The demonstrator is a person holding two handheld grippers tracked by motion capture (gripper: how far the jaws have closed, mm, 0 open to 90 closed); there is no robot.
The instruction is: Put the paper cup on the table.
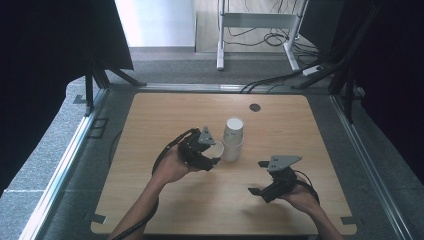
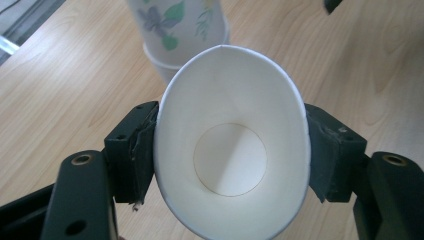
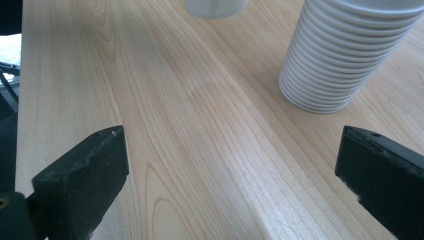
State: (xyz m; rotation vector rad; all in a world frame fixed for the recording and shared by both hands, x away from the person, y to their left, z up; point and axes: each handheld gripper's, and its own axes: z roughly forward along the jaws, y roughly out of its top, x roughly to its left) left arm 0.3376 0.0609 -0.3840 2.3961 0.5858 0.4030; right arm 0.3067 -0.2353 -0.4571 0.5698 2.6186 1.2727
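A white paper cup (image 2: pixel 232 145) sits squeezed into an oval between the jaws of my left gripper (image 2: pixel 232 150), its mouth facing the camera. In the high view that gripper (image 1: pixel 212 155) holds the cup (image 1: pixel 218 148) just left of a stack of upside-down paper cups (image 1: pixel 233 139) near the table's middle. The top cup of the stack (image 2: pixel 180 25) has a flower print. My right gripper (image 1: pixel 256 177) stands open above the wood at the front right, nothing between its jaws. In the right gripper view (image 3: pixel 230 170) the ribbed stack (image 3: pixel 345 55) rises at the upper right.
The wooden table (image 1: pixel 165 115) has a dark round cable hole (image 1: pixel 255 107) near its far edge. Black curtains stand to the left and right, and a white desk frame with cables (image 1: pixel 260 30) is on the floor beyond.
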